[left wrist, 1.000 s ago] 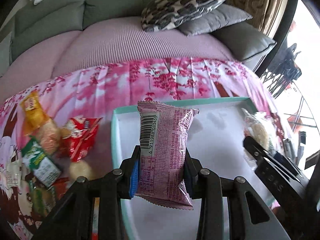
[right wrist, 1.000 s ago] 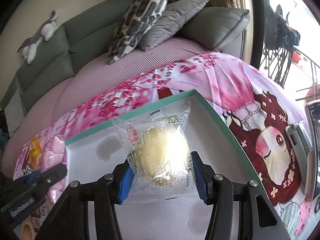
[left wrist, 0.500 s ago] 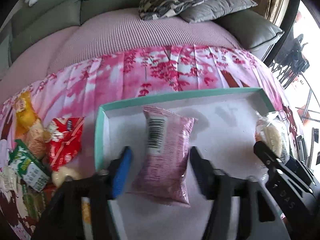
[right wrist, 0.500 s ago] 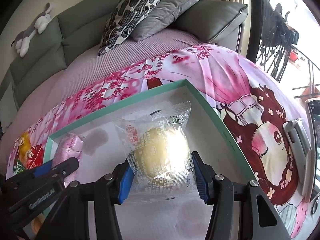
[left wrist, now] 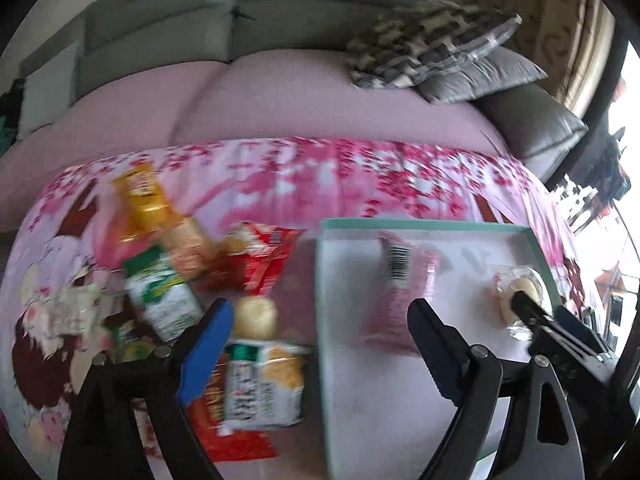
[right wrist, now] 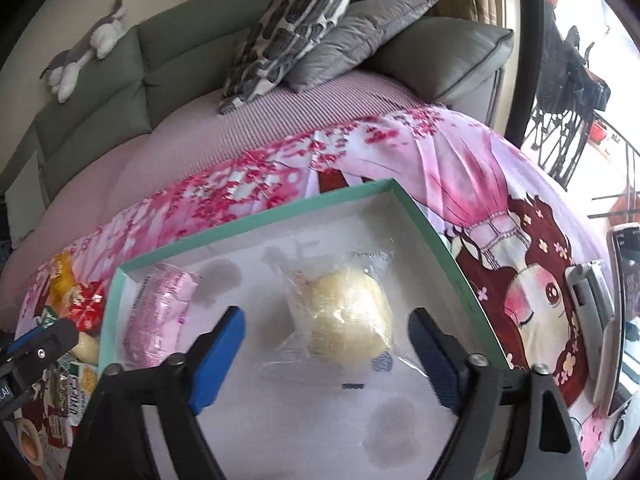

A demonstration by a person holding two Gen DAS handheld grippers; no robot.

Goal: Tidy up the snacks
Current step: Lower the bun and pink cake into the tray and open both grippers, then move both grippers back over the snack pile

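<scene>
A teal-rimmed white tray [right wrist: 256, 222] [left wrist: 424, 225] lies on the pink cloth. A pink snack packet [right wrist: 158, 314] [left wrist: 394, 300] lies in its left part. A clear-wrapped yellow bun [right wrist: 344, 316] [left wrist: 516, 294] lies in its right part. My right gripper [right wrist: 326, 338] is open and empty, its jaws either side of the bun without touching it. My left gripper [left wrist: 320, 334] is open and empty, straddling the tray's left wall, above a white-and-green cracker pack [left wrist: 262, 386] and a small round bun [left wrist: 256, 316].
A heap of loose snacks [left wrist: 172, 256] lies left of the tray: a yellow bag, a red packet, a green-and-white pack. A phone on a stand [right wrist: 620, 304] is at the right edge. A sofa with cushions [right wrist: 304, 40] is behind.
Both grippers opened and let go. The pink packet and the wrapped bun now lie in the tray. The left gripper pulled back and swung left toward the snack heap.
</scene>
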